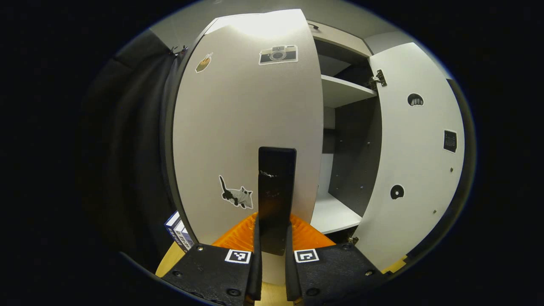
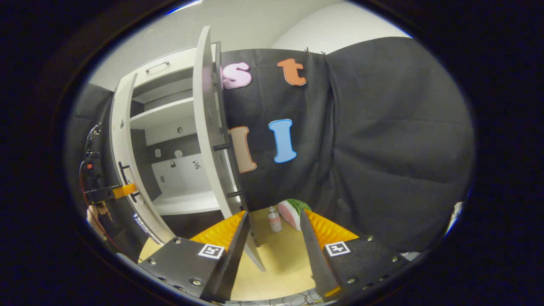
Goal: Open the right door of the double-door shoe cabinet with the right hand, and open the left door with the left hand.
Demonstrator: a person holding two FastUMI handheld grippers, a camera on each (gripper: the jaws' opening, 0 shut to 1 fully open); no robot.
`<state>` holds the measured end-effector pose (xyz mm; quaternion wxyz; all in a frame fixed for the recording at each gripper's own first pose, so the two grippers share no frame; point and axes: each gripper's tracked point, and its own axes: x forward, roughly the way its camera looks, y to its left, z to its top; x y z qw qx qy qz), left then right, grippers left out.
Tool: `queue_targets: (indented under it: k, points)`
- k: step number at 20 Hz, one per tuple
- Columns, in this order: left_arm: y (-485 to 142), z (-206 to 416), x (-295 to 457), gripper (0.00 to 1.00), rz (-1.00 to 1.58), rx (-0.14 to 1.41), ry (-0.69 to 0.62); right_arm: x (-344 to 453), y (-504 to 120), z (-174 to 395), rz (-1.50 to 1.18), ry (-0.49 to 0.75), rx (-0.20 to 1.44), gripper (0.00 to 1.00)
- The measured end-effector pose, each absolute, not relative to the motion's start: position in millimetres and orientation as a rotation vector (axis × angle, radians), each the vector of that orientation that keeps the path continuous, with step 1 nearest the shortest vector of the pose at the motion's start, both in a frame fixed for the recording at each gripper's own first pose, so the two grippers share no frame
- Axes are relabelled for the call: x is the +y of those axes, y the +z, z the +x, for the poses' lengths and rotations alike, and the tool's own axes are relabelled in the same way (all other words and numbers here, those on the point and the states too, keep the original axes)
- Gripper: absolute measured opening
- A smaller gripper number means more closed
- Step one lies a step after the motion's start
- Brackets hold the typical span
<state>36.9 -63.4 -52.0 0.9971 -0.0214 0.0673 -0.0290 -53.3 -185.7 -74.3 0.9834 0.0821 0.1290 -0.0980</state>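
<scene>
The left gripper (image 1: 272, 238) had both fingers pressed against the dark vertical handle (image 1: 276, 187) of the left door (image 1: 238, 127), pinching it between them. That door stood partly swung out from the shoe cabinet (image 1: 344, 91), its pale front carrying a camera sticker (image 1: 278, 54), a cat sticker (image 1: 236, 196) and a small one near the top corner (image 1: 204, 63). Beyond its free edge the cabinet's inside showed: an upper shelf (image 1: 344, 90) and a lower white shelf (image 1: 333, 212), with dark walls between. The right door (image 1: 414, 161) was swung wide open, its inner face turned toward the left gripper view, a hinge (image 1: 377, 79) visible near its top.

In the right gripper view the right gripper (image 2: 272, 238) hung with its fingers spread apart, gripping nothing. The right door (image 2: 210, 127) was seen edge-on just ahead of it, close to the left finger (whether touching, I could not tell), with its handle (image 2: 223, 146) on the far side toward the black cloth wall (image 2: 382, 148). Farther off, at the left door (image 2: 123, 161), the other gripper (image 2: 114, 192) was at that door's handle. On the wooden floor (image 2: 280, 259) between the spread fingers stood a small bottle (image 2: 274, 221) beside a watermelon-slice toy (image 2: 294, 211).
</scene>
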Motion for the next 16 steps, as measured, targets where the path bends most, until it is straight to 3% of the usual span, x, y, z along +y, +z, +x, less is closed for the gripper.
queue_targets:
  k: [2,3,4,6,7,9,16]
  points:
    - [-50,31,-60,0.23,-0.047,0.134,-0.061,-181,-74,-56,0.162,-0.191,0.262,0.71]
    - [-49,27,-58,0.23,-0.046,0.134,-0.064,-179,-74,-56,0.162,-0.188,0.263,0.67]
    - [-50,24,-56,0.21,-0.048,0.133,-0.066,-177,-74,-57,0.164,-0.185,0.262,0.71]
    - [-49,20,-52,0.2,-0.048,0.131,-0.069,-173,-74,-55,0.171,-0.176,0.261,0.67]
    - [-49,17,-50,0.2,-0.046,0.133,-0.068,-170,-74,-55,0.175,-0.17,0.261,0.71]
    - [-49,5,-47,0.2,-0.053,0.135,-0.065,-165,-76,-53,0.177,-0.158,0.265,0.67]
    - [-49,-20,-26,0.2,-0.063,0.139,-0.043,-150,-81,-41,0.181,-0.118,0.275,0.67]
